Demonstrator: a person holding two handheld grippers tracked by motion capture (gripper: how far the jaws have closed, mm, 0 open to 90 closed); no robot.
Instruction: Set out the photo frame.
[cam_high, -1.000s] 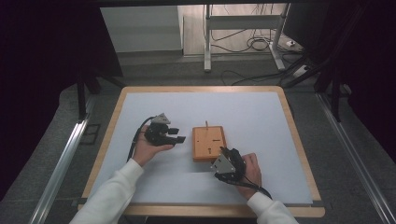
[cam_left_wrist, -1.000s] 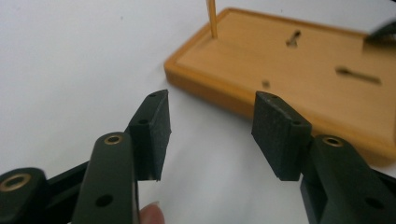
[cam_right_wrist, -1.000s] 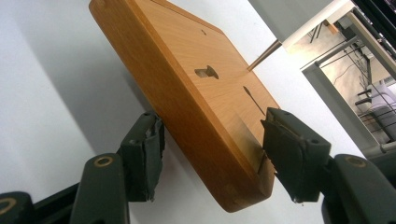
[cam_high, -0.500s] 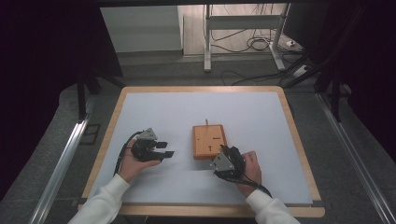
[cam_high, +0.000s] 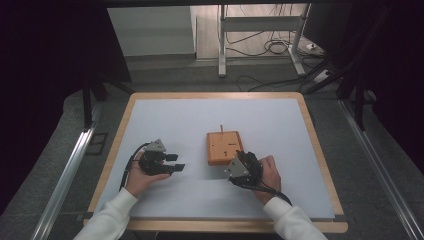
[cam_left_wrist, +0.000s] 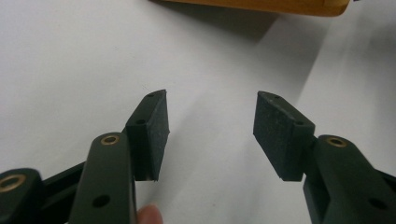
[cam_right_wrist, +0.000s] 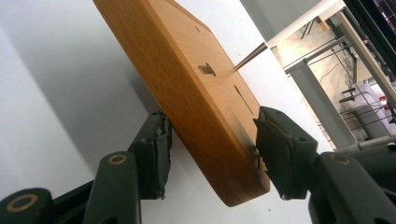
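My right gripper (cam_right_wrist: 210, 140) clamps the wooden block (cam_right_wrist: 187, 88) at its near corner; grip squarely, keeping the peg (cam_right_wrist: 250, 56) clear. My left gripper (cam_left_wrist: 210, 126) stands apart, empty.

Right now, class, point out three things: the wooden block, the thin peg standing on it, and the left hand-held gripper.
wooden block (cam_high: 224, 147): high view, middle of its top face.
thin peg (cam_high: 221, 128): high view, its shaft.
left hand-held gripper (cam_high: 176, 162): high view, midway between its fingertips.

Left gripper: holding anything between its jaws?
No. The left gripper has its jaws spread wide, with bare white table showing in the gap.
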